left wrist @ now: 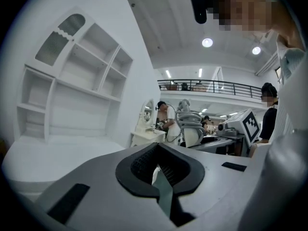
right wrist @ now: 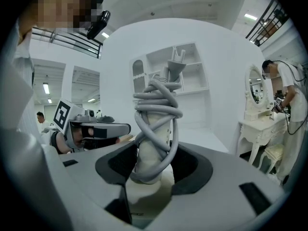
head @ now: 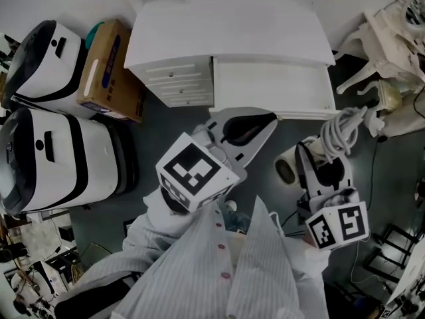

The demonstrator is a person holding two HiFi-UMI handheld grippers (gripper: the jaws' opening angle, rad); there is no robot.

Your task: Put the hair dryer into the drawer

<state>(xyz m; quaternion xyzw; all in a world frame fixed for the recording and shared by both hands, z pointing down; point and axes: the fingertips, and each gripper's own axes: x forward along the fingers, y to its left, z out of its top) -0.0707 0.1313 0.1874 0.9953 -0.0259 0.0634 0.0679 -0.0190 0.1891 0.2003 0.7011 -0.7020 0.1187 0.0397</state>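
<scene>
A white hair dryer [head: 289, 169] with its grey cord [head: 342, 130] wound round the handle is held upright by my right gripper [head: 319, 159], which is shut on it. In the right gripper view the wrapped handle [right wrist: 155, 129] stands between the dark pads [right wrist: 191, 166]. My left gripper [head: 269, 118] hangs just in front of the white dresser [head: 226, 25], shut, with nothing in it. The dresser's small drawers [head: 176, 82] and wide drawer front [head: 272, 86] look closed. The left gripper view shows the hair dryer [left wrist: 190, 125] off to the right.
Two white-and-black suitcases [head: 50, 65] [head: 56, 161] and a cardboard box [head: 109, 72] stand left of the dresser. Ornate white furniture [head: 392, 35] stands at the right. A person's striped shirt [head: 232, 271] fills the bottom. Other people work at tables in the background.
</scene>
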